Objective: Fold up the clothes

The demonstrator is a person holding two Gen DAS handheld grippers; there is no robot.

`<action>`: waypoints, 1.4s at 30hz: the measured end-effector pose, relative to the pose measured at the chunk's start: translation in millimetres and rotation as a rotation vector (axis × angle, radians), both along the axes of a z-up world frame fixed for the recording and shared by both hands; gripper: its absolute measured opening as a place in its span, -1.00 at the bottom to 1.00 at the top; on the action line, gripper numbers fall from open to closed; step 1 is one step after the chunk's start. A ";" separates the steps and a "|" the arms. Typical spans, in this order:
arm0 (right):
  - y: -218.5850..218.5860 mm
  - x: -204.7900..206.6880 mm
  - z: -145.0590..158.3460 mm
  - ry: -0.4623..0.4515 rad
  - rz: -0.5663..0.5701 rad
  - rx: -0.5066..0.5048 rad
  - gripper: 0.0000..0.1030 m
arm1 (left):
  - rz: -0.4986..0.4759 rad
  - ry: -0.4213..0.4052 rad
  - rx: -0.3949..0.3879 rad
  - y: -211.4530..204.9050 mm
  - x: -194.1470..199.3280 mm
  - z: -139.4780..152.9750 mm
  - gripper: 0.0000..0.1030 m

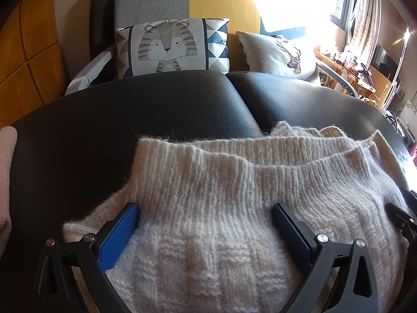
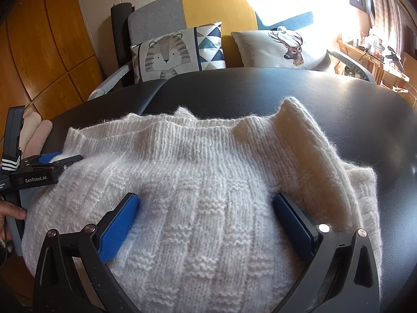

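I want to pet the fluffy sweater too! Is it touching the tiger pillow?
Apart. The right wrist view shows bare black table between the sweater and the tiger pillow.

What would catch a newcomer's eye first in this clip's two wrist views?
A fluffy cream knit sweater fills the foreground, lying bunched on a black leather surface, with its ribbed edge on the far side. Both blue-padded tongs, left and right, are spread open over it, neither gripping. Behind, on a grey and yellow sofa, sit a tiger cushion and a deer cushion, beside a glaring sunlit window.
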State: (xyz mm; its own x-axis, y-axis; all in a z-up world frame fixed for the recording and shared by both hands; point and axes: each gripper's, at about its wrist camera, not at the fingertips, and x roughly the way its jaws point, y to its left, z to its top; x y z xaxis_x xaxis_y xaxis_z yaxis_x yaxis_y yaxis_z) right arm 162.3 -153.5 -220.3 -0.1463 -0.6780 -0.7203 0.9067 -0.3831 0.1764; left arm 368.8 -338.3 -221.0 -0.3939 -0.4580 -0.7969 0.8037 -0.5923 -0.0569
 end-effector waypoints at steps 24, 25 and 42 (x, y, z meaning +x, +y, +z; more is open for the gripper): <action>-17.1 5.7 41.0 0.207 -0.035 0.101 1.00 | -0.164 -0.012 0.002 26.2 -28.8 20.4 1.00; -23.3 5.3 40.5 0.223 -0.026 0.116 1.00 | -0.155 -0.005 0.013 24.3 -28.4 16.5 1.00; 1.8 -12.7 43.9 0.147 -0.122 0.084 0.98 | -0.362 0.091 0.051 88.8 -78.0 47.2 1.00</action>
